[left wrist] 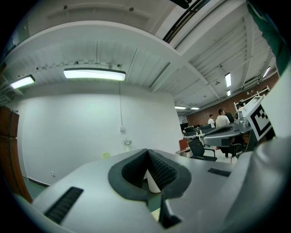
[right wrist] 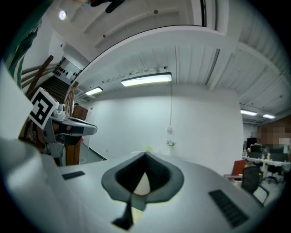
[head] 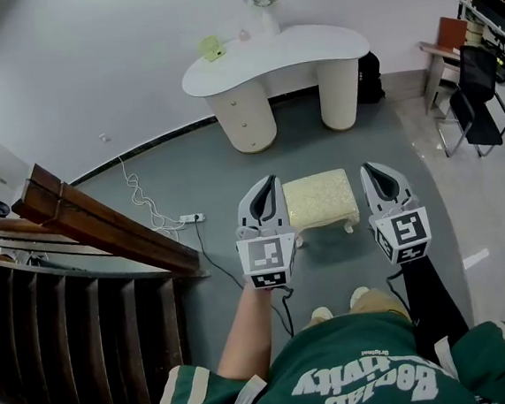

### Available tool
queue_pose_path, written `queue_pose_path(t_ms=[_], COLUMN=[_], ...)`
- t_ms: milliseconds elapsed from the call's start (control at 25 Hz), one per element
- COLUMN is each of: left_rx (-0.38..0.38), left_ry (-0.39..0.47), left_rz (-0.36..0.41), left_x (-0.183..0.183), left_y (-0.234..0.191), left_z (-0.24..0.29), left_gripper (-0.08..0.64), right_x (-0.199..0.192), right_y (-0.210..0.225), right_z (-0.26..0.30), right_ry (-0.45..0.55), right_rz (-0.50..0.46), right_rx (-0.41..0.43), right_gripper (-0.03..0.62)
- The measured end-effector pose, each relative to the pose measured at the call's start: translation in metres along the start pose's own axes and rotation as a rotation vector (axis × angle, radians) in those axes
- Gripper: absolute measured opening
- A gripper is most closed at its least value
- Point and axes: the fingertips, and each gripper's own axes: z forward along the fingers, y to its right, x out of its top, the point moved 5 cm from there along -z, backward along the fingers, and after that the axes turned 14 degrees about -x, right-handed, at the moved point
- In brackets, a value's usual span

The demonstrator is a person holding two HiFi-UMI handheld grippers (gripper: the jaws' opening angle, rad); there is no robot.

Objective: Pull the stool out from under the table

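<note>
Starting close in: on the head view I've got the green shirt at the bottom edge and two feet point(head: 321, 314) planted on the grey floor. Just above them, both grippers are held up in front of the body. The left gripper point(head: 270, 184) has its jaws together, tips meeting in a point. Its own view point(left wrist: 148, 152) confirms it, ribbed pads touching at the top with nothing caught between them, only a pale shape far off showing through the gap below. It's the same for the right gripper point(head: 372, 173): jaws closed on themselves and empty, and its own camera point(right wrist: 145, 157) agrees.

Now the one that matters. The stool point(head: 321, 199), a cream cushioned top on short legs, stands upright on open floor just beyond the feet, and in the picture it sits between the two grippers. Neither gripper seems to be touching it.

Further out, a clear stretch of grey floor, then the table point(head: 308, 45), a white curved top on two fat pedestals against the wall, with a vase point(head: 264, 13) and a small green thing point(head: 211, 47) on it. I see nothing under the tabletop between the pedestals.

My read is that the stool already lies as the task wants it, well apart from the table and fully out from under it. I can't say from here whether this job put it there. As far as the pictures show, no pulling is left.
</note>
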Motion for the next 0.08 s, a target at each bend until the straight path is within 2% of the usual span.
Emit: queue_pose_path(t_ms=[80], left_rx=[-0.002], left_ry=[0.0], left_rz=[0.001], left_x=[-0.0006], left_y=[-0.0002], left_z=[-0.0007], left_gripper=[0.003], right_x=[-0.0007], right_y=[-0.0015], right_z=[-0.0004], right_ry=[-0.002], right_rz=[-0.002], right_rx=[0.002], right_gripper=[0.003])
